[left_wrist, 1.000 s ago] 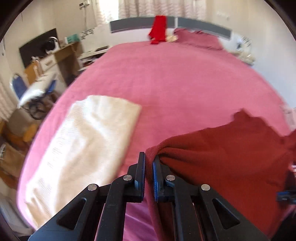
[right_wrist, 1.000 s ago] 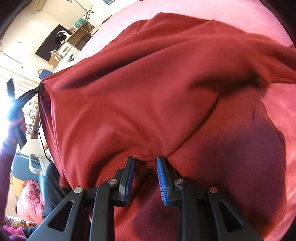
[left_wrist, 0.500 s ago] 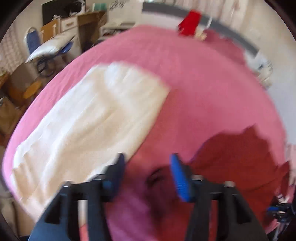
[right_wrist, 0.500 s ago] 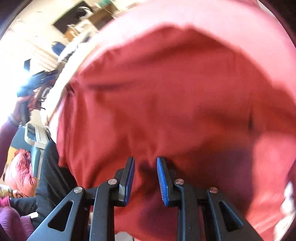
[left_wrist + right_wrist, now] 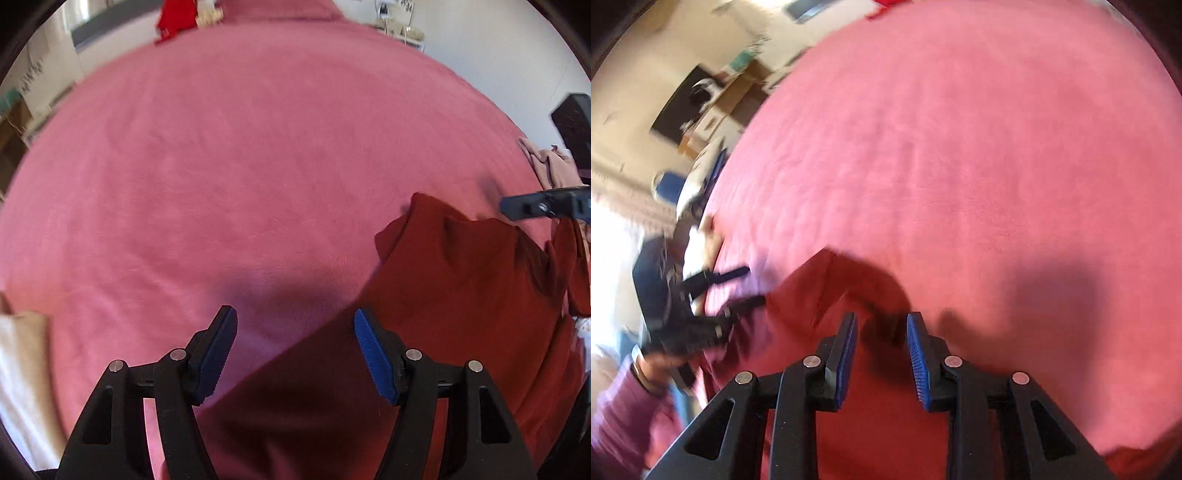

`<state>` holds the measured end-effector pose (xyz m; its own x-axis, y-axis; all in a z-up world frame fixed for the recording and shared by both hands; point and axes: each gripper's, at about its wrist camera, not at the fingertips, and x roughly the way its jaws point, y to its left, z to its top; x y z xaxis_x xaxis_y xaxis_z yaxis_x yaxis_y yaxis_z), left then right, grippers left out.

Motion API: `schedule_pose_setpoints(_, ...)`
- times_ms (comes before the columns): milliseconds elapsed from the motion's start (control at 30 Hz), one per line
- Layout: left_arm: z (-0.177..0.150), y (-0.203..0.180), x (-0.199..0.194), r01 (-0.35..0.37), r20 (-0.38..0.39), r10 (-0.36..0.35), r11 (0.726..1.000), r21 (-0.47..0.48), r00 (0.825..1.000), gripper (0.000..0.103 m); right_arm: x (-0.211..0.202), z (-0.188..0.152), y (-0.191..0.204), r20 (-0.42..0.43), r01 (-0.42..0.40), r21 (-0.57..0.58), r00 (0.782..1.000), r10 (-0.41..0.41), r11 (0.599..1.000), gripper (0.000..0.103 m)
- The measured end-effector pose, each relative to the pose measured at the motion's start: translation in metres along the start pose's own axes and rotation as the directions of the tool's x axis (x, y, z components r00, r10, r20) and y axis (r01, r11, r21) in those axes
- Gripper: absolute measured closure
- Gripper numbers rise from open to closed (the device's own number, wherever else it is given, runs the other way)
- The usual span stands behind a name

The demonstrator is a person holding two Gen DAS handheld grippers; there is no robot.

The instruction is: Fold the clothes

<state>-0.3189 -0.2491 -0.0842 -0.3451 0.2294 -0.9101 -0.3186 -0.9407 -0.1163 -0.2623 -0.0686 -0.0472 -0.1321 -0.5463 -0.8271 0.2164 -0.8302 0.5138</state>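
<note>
The left hand-held gripper (image 5: 295, 354) has let go of the dark red garment (image 5: 461, 295) and swung right; its jaws have just been opening, empty. The garment lies on the pink bed (image 5: 240, 166), near edge. The right hand-held gripper (image 5: 881, 354) has eased slightly apart, pads clear of the cloth.

The bed cover (image 5: 258, 166) is plain pink, with no pattern. The garment (image 5: 461, 295) beside the right-hand finger of the left gripper is dark red, also plain. At the far left of these fingers, the folded cloth (image 5: 18, 354) is cream white. The fingers (image 5: 373, 354) are black with blue ribbed pads. A sleeve (image 5: 617, 417) left of the right gripper's fingers is purple.
</note>
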Motion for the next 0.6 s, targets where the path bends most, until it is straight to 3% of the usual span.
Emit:
schedule_pose_setpoints(67, -0.002, 0.001, 0.005, 0.067, -0.004, -0.067, 0.998, 0.014, 0.998, 0.024, 0.022, 0.009, -0.008, -0.063, -0.025, 0.043, 0.998, 0.028, 0.999, 0.075)
schedule_pose_setpoints(133, -0.008, -0.004, 0.008, 0.105, -0.003, -0.105, 0.993, 0.058, 0.994, 0.022, 0.042, 0.013, -0.011, -0.119, -0.057, 0.080, 0.991, 0.066, 0.995, 0.074)
schedule_pose_setpoints(200, -0.017, -0.015, 0.011, 0.103, -0.032, -0.100, 0.986, 0.127, 0.994, 0.019, 0.049, 0.012, -0.011, -0.123, -0.092, 0.103, 0.987, 0.105, 0.990, 0.068)
schedule_pose_setpoints(267, -0.022, -0.027, 0.013, 0.045, -0.030, -0.040, 0.980, 0.191, 0.999, 0.019, 0.052, 0.012, -0.006, -0.133, -0.098, 0.087, 0.985, 0.110, 0.991, 0.069)
schedule_pose_setpoints(333, -0.021, -0.030, 0.016, 0.020, -0.019, -0.017, 0.986, 0.165, 1.000, 0.019, 0.057, 0.011, 0.005, -0.149, -0.088, 0.052, 0.984, 0.095, 0.995, 0.087)
schedule_pose_setpoints(400, -0.018, -0.030, 0.015, -0.013, 0.011, 0.012, 0.991, 0.131, 1.000, 0.038, 0.066, 0.010, 0.023, -0.163, -0.053, 0.000, 0.985, 0.052, 0.999, 0.094)
schedule_pose_setpoints(433, -0.014, -0.029, 0.010, -0.012, 0.031, 0.009, 0.994, 0.107, 0.999, 0.070, 0.065, 0.012, 0.033, -0.145, -0.043, -0.026, 0.989, 0.039, 0.999, 0.094)
schedule_pose_setpoints(467, -0.010, -0.029, 0.004, -0.006, 0.052, 0.002, 0.997, 0.081, 0.999, 0.090, 0.060, 0.014, 0.044, -0.117, -0.041, -0.056, 0.993, 0.034, 0.998, 0.095)
schedule_pose_setpoints(533, -0.002, -0.030, -0.010, -0.047, 0.119, 0.039, 0.997, 0.058, 0.992, 0.090, 0.043, 0.023, 0.062, -0.032, -0.030, -0.105, 0.999, 0.027, 0.994, 0.095)
schedule_pose_setpoints(600, 0.006, -0.028, -0.027, -0.101, 0.205, 0.088, 0.994, 0.049, 0.975, 0.090, 0.017, 0.033, 0.087, 0.091, 0.037, -0.196, 0.996, -0.019, 0.980, 0.096)
